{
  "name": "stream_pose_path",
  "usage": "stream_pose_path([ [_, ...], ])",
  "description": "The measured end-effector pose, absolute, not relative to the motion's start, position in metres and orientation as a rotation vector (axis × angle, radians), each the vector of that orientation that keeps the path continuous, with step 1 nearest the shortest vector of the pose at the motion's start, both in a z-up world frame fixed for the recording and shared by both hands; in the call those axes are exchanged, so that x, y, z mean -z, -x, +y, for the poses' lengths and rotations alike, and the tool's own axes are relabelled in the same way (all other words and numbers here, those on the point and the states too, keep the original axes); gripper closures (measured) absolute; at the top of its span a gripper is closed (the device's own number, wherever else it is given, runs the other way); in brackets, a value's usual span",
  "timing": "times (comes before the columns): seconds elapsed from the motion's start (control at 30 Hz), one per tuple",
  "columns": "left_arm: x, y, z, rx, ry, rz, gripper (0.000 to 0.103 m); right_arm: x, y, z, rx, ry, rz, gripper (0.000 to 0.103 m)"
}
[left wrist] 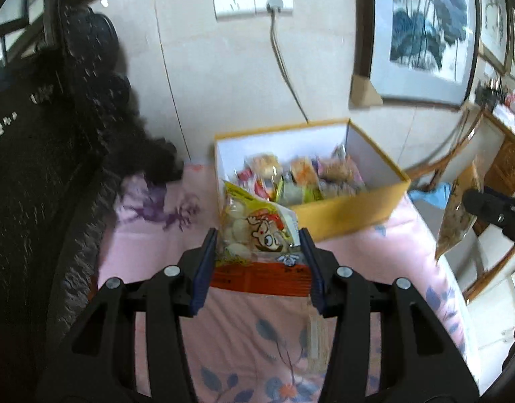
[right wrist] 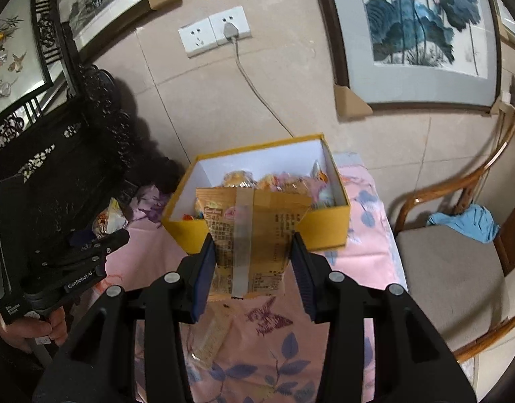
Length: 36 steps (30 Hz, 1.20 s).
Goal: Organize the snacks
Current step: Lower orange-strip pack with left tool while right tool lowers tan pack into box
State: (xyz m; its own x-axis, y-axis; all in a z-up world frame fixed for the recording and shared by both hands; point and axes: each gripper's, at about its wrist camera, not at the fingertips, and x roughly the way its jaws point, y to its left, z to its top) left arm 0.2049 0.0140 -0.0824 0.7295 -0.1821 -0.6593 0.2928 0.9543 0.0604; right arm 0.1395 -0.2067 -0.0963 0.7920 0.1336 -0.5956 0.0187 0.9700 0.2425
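A yellow box [left wrist: 344, 213] with white inner walls stands on the pink floral cloth and holds several wrapped snacks [left wrist: 301, 176]. My left gripper [left wrist: 257, 238] is shut on a cartoon-printed snack bag [left wrist: 257, 231], held just short of the box's near left corner. My right gripper [right wrist: 252, 245] is shut on an orange snack bag [right wrist: 254, 235] with its printed back side up, held in front of the box [right wrist: 328, 225]. The right gripper and its bag also show at the right edge of the left wrist view [left wrist: 459, 215]. The left gripper shows at the left of the right wrist view [right wrist: 103, 238].
A small wrapped snack [right wrist: 207, 339] lies on the cloth [right wrist: 361, 275] below my right gripper. Dark carved furniture [left wrist: 39, 168] stands to the left. A wooden chair [right wrist: 452, 262] with a blue cloth is on the right. A cable [left wrist: 284, 67] hangs from the wall socket behind the box.
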Motion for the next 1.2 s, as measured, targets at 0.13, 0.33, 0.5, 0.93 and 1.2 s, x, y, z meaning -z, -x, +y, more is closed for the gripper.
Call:
stream_pose_path([
  [0.13, 0.069, -0.213, 0.011, 0.269, -0.169, 0.679, 0.055, 0.082, -0.142, -0.203, -0.07, -0.239, 0.62, 0.058],
  [0.33, 0.052, -0.222, 0.007, 0.267, -0.18, 0.633, 0.055, 0.061, -0.141, -0.204, -0.075, -0.233, 0.561, 0.058],
  [0.5, 0.043, -0.239, 0.002, 0.271, -0.199, 0.61, 0.055, 0.053, -0.155, -0.213, -0.076, -0.276, 0.528, 0.058],
  [0.93, 0.03, -0.314, -0.016, 0.246, -0.226, 0.566, 0.055, 0.028, -0.232, -0.24, -0.072, -0.279, 0.42, 0.058],
  [1.2, 0.034, -0.366, -0.031, 0.242, -0.202, 0.551, 0.055, 0.044, -0.297, -0.259, -0.116, -0.394, 0.456, 0.058],
])
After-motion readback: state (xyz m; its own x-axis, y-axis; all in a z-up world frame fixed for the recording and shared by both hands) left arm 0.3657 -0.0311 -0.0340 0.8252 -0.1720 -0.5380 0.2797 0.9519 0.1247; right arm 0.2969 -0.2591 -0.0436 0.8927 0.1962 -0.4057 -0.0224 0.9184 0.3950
